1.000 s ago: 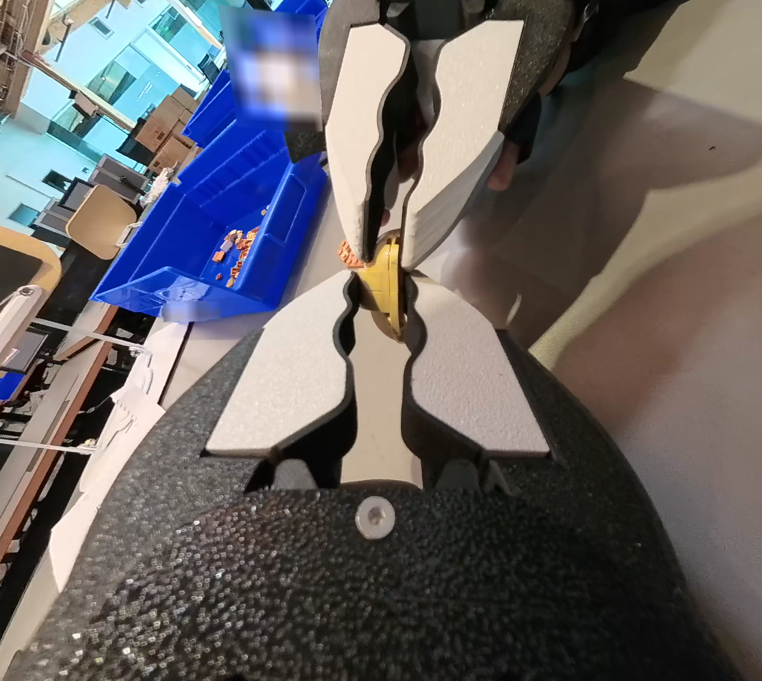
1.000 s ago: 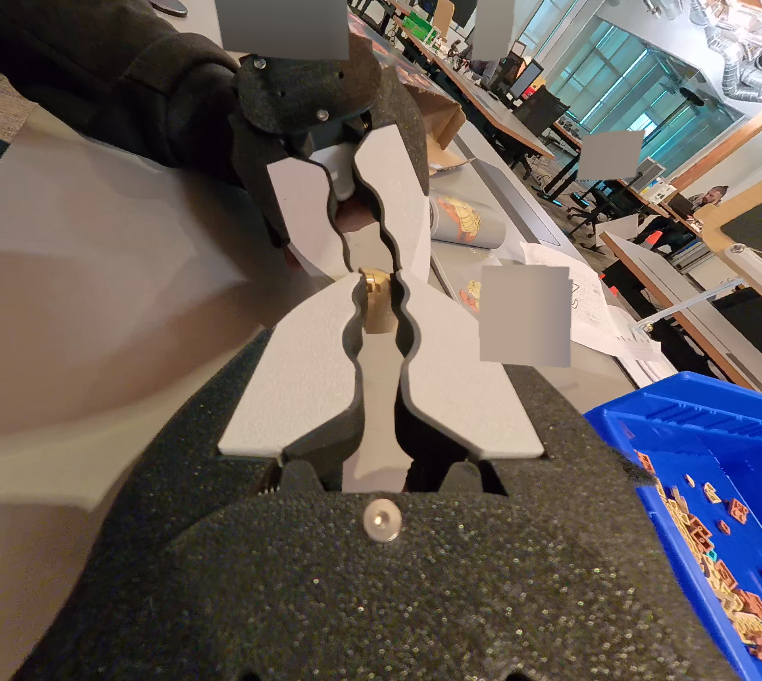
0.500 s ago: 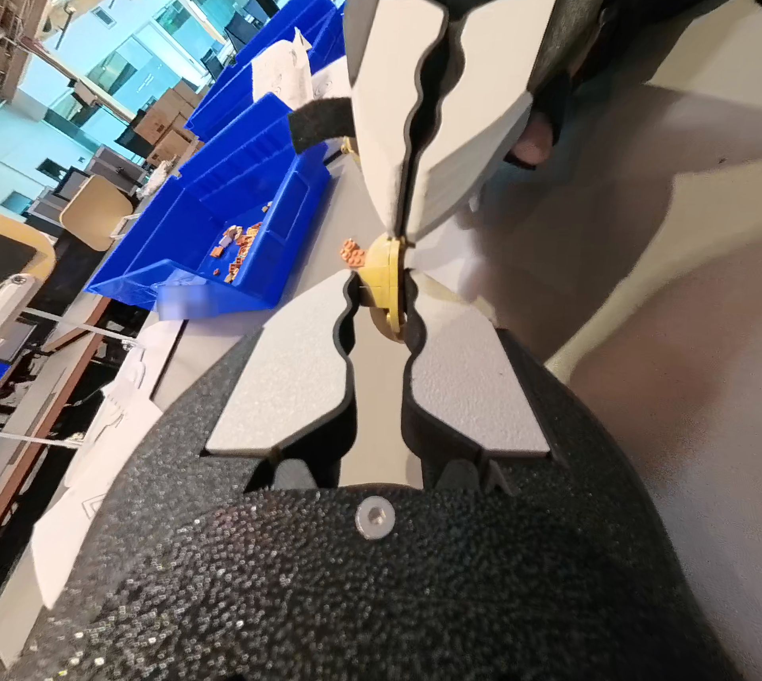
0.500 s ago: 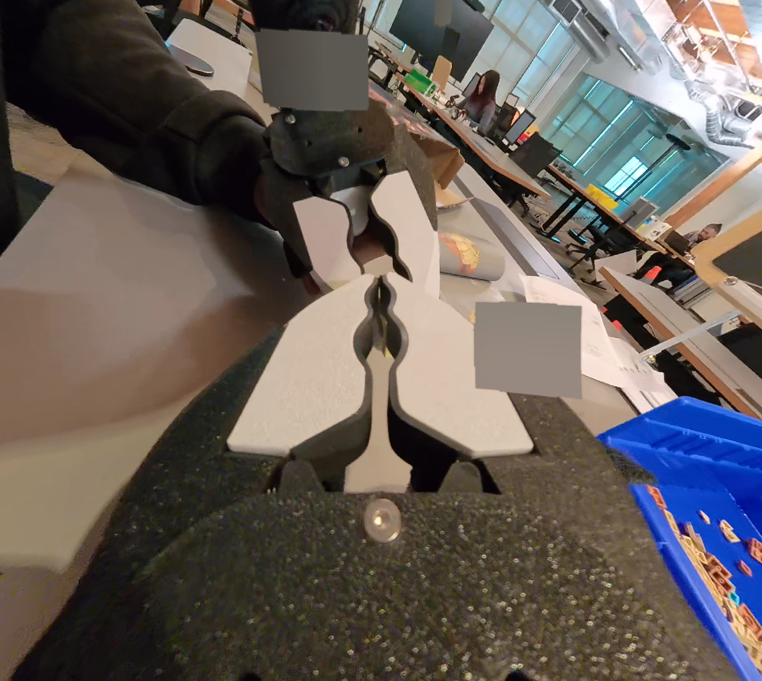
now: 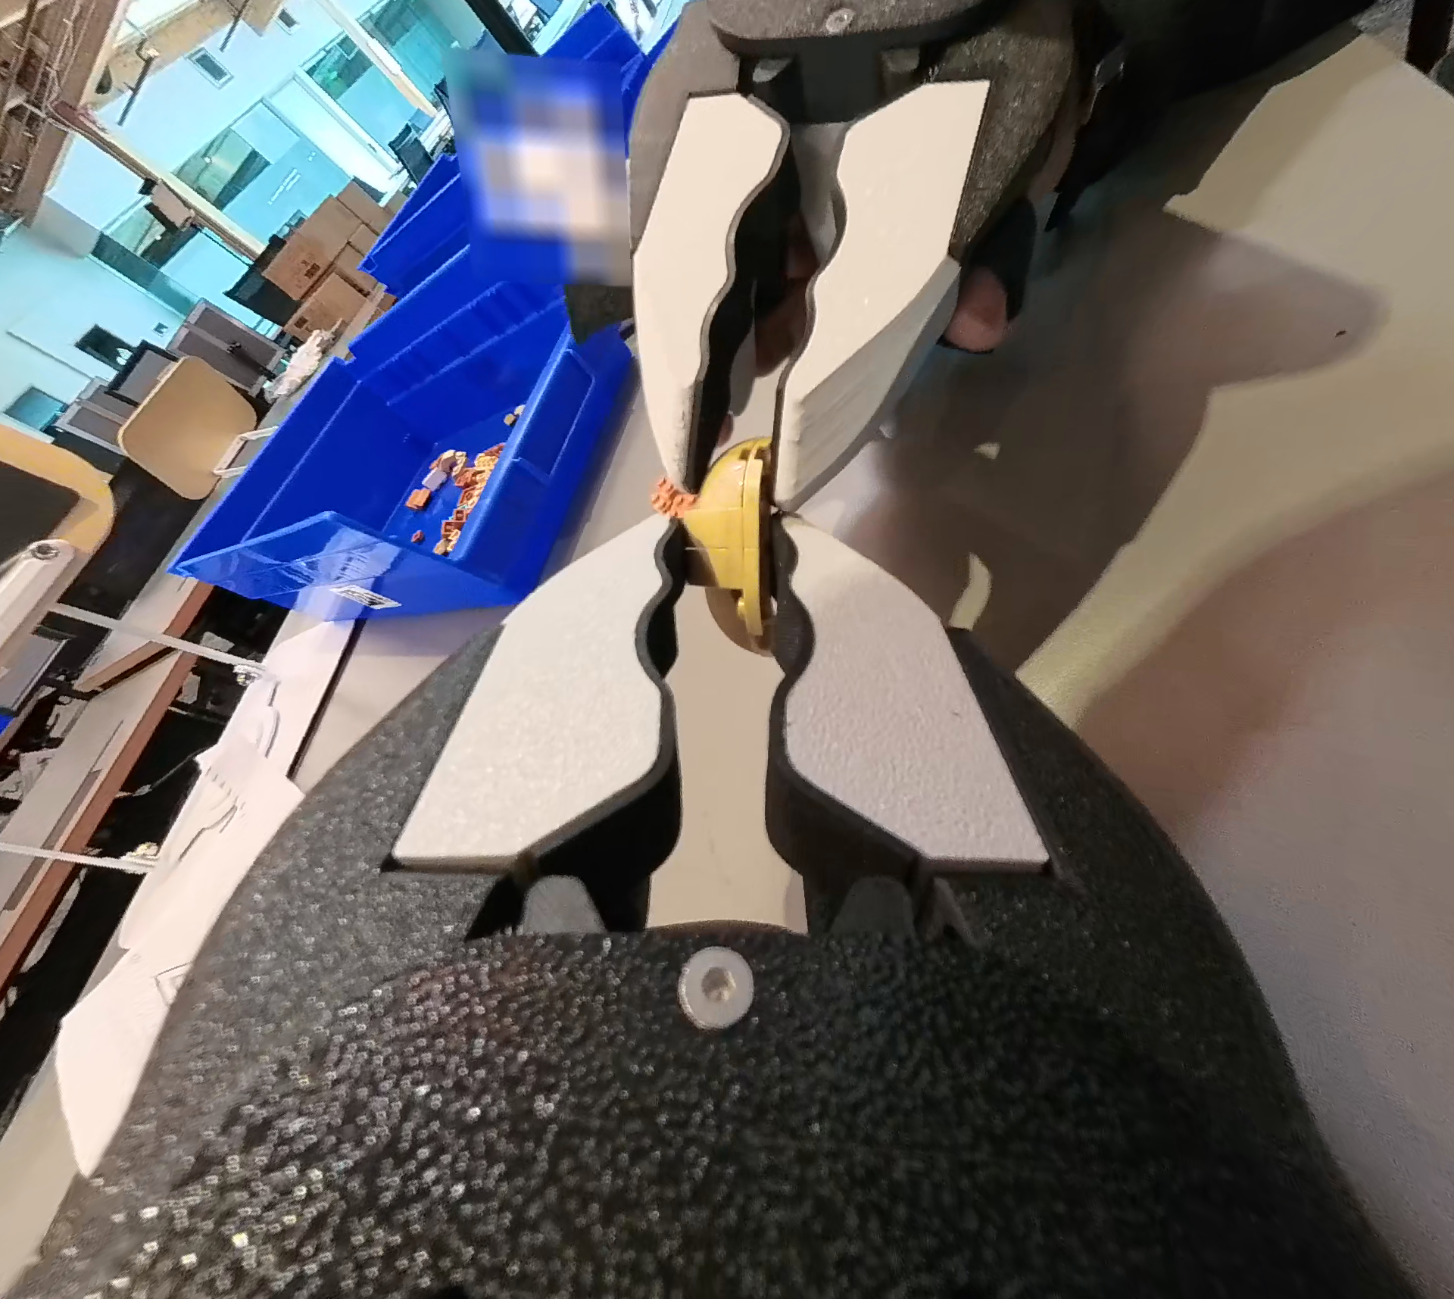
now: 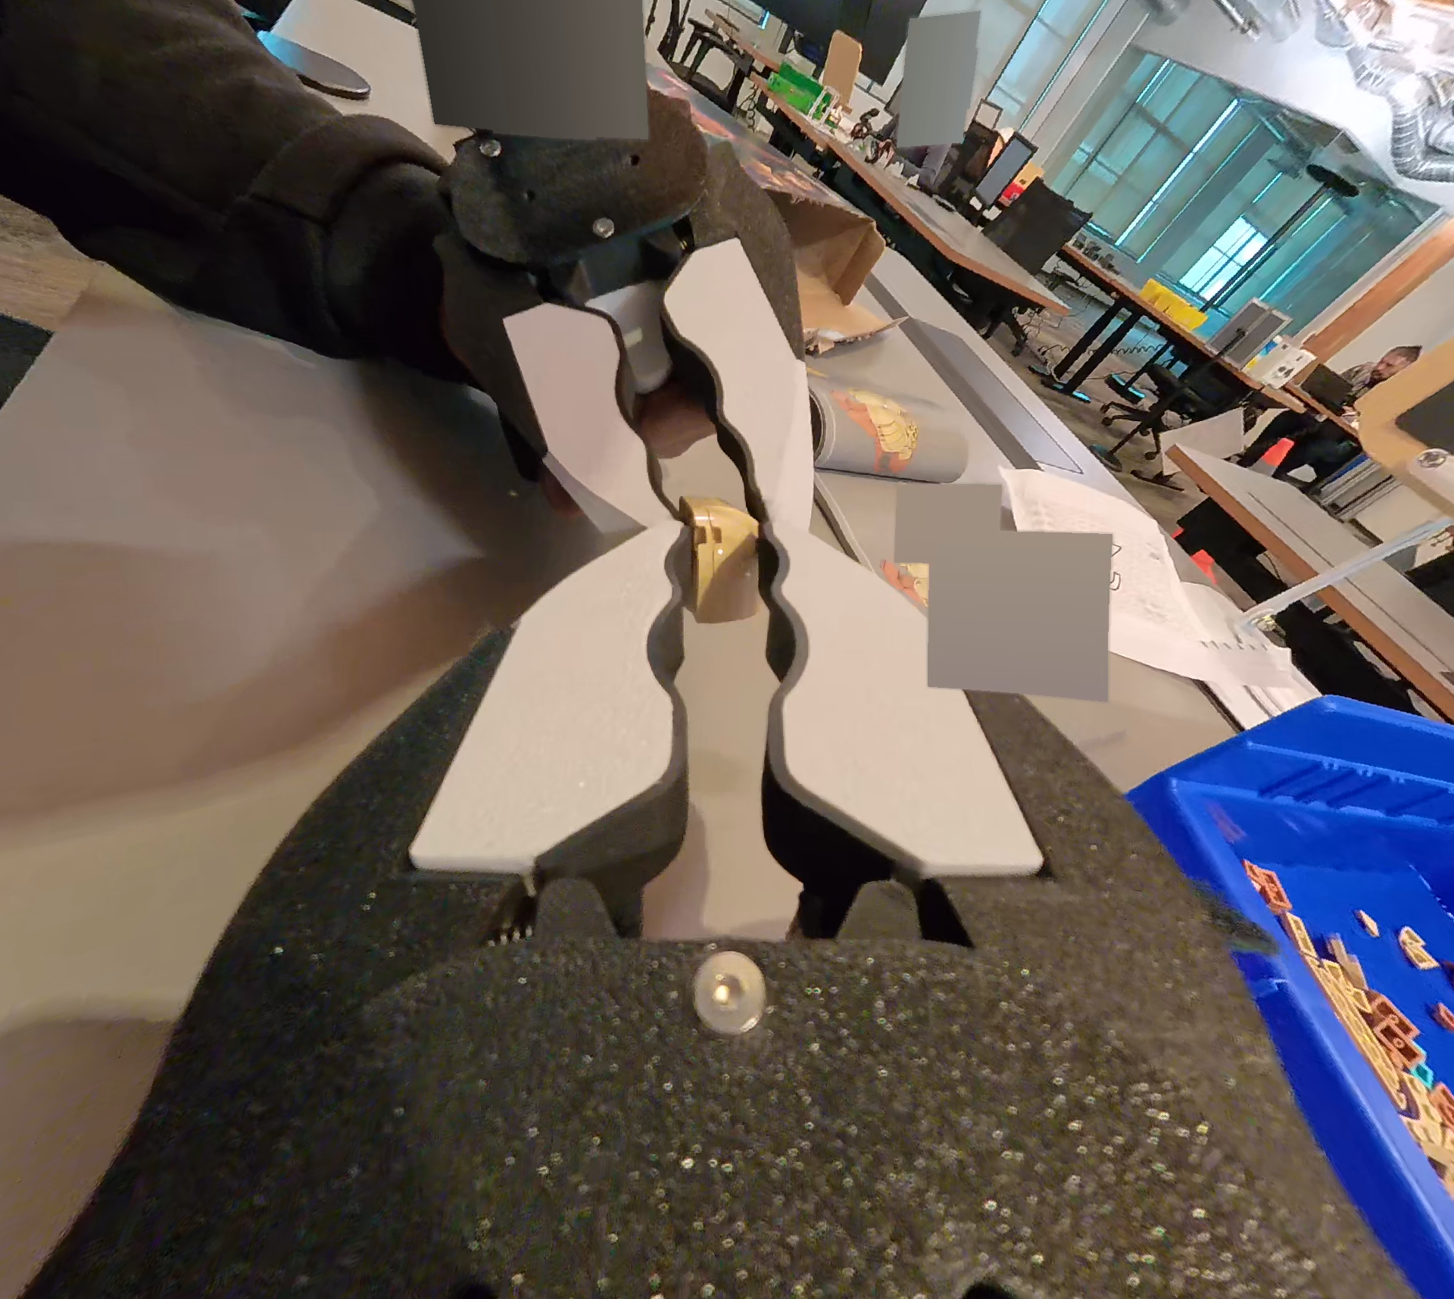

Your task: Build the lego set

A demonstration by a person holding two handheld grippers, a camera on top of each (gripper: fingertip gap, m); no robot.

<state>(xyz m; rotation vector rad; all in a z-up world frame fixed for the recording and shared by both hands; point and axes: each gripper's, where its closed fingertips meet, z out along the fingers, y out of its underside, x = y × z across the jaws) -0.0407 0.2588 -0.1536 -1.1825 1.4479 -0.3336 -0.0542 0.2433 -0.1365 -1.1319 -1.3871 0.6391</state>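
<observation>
- Left gripper [image 5: 720, 537] pinching rounded tan-gold plastic lego piece [image 5: 728, 521], held above grey surface [image 5: 1259, 632].
- Right gripper [image 6: 717, 537], pressed together half a second ago, now spread around same piece; likely regrasping for joining.

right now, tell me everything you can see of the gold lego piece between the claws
The gold lego piece is a small, glossy plastic part: a rounded dome on a thin, flat, curved rim, with seam lines on the dome. It is held off the table, rim on edge. The left claw is shut on it; the right claw meets it from the opposite side with its tips at the dome, not visibly clamped. A tiny orange studded bit sits beside it.
</observation>
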